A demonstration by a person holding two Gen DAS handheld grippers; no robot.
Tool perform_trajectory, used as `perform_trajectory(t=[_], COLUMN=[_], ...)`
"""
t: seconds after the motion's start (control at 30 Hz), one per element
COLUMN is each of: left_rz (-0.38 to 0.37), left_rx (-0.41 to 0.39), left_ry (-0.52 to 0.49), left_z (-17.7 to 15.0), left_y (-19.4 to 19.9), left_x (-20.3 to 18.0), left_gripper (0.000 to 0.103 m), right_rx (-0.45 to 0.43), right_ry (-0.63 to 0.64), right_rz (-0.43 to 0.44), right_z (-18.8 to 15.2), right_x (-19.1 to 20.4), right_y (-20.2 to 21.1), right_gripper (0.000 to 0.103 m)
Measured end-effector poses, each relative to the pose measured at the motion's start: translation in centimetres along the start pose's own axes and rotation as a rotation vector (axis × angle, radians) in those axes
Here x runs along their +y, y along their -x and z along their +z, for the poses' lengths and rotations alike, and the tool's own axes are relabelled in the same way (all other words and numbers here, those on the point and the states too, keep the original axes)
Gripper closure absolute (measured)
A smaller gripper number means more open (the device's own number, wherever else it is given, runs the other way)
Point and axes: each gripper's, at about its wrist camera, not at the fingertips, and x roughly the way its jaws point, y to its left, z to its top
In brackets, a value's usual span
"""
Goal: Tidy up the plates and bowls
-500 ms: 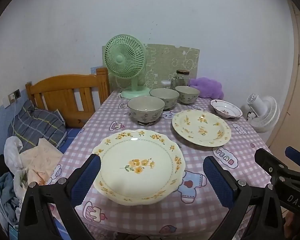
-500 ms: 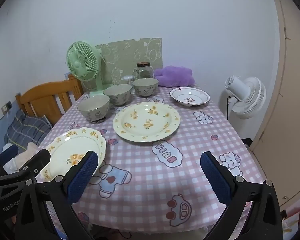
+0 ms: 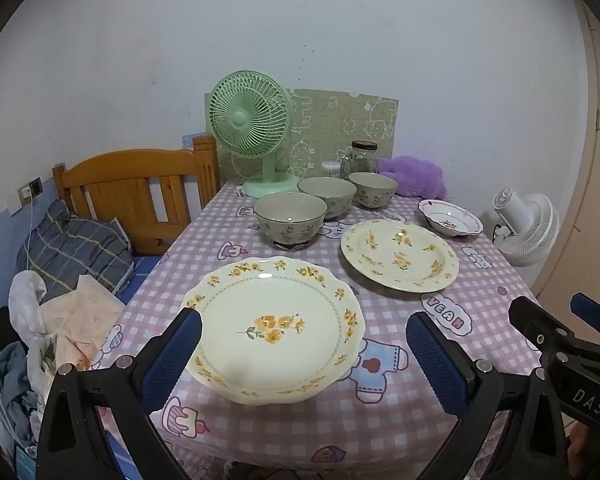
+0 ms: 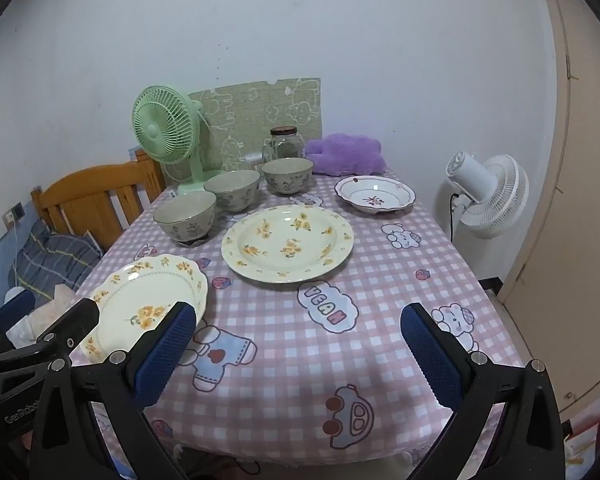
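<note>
On the pink checked table (image 3: 400, 408) lie a scalloped cream plate with yellow flowers (image 3: 274, 326) (image 4: 148, 304) near the front left, a round cream floral plate (image 3: 399, 254) (image 4: 287, 243) behind it, and a small white dish with a dark flower (image 3: 450, 217) (image 4: 374, 193) at the back right. Three grey-green bowls (image 3: 290, 216) (image 3: 327, 194) (image 3: 373, 188) (image 4: 185, 215) stand in a diagonal row. My left gripper (image 3: 304, 356) hovers open before the scalloped plate. My right gripper (image 4: 296, 354) is open over bare cloth.
A green desk fan (image 3: 250, 120), a glass jar (image 3: 358, 158) and a purple plush (image 3: 414, 174) stand along the back wall. A white fan (image 4: 486, 194) stands right of the table. A wooden bed frame (image 3: 132, 192) with clothes lies to the left.
</note>
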Motion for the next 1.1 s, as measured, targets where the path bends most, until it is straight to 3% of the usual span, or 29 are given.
perform_trajectory(t=[1.1], left_rz=[0.000], left_rx=[0.005], left_ry=[0.008], left_z=[-0.16], left_y=[0.16], left_x=[-0.36], left_gripper=[0.000], right_rx=[0.005], right_ry=[0.002], right_rz=[0.001], right_z=[0.11], right_x=[-0.18], right_y=[-0.11], right_gripper=[0.000])
